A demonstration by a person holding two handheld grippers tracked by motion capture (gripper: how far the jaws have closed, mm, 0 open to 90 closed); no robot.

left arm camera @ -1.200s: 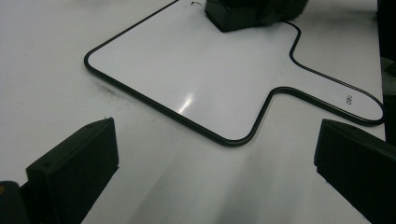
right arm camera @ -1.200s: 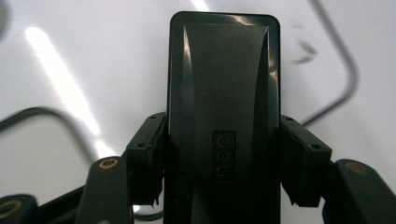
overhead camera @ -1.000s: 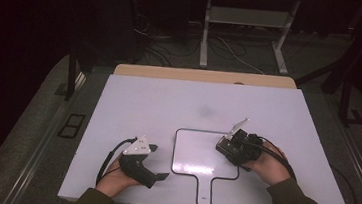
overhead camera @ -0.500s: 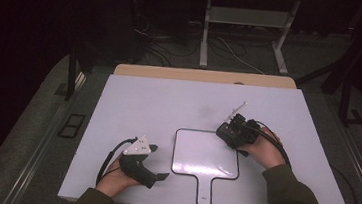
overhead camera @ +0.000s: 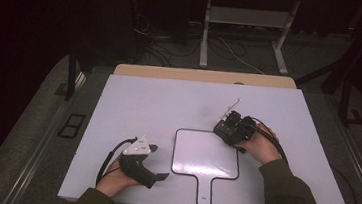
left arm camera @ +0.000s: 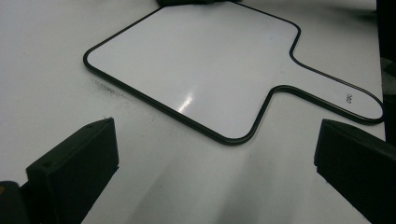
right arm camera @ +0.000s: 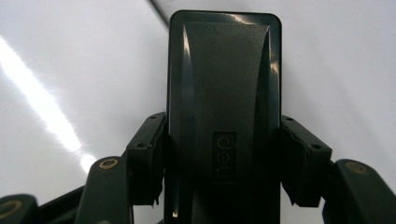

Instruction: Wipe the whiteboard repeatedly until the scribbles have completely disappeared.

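High view: white table [overhead camera: 168, 106] fills the middle of the frame, dark floor and cables behind it at the top. A small paddle-shaped whiteboard [overhead camera: 204, 152] with a black rim lies flat on the table, lower centre, handle pointing toward the bottom edge.

Right gripper [overhead camera: 227, 130] sits right of centre, at the upper right corner of the whiteboard, held by the person's right hand [overhead camera: 260, 147] with a dark sleeve running off the lower right. In the right gripper view the jaws are clamped on a black block-shaped eraser [right arm camera: 224, 107] marked "deli"; both pads press its long sides, and it stands up the middle of the frame. White surface behind it, with a thin dark rim line at the top centre; cannot tell if the eraser touches the surface.

Left gripper [overhead camera: 157, 172] is at lower left of the high view, on the table just left of the whiteboard, grey three-cornered plate on top, cable looping at its left. The left hand [overhead camera: 116, 178] holds it from the bottom edge. In the left gripper view the jaws stand spread wide at the lower left and lower right corners, nothing between them but bare table. The whiteboard [left arm camera: 196, 70] lies ahead in the upper centre of that frame, handle running to the right edge, a glare spot on its face.
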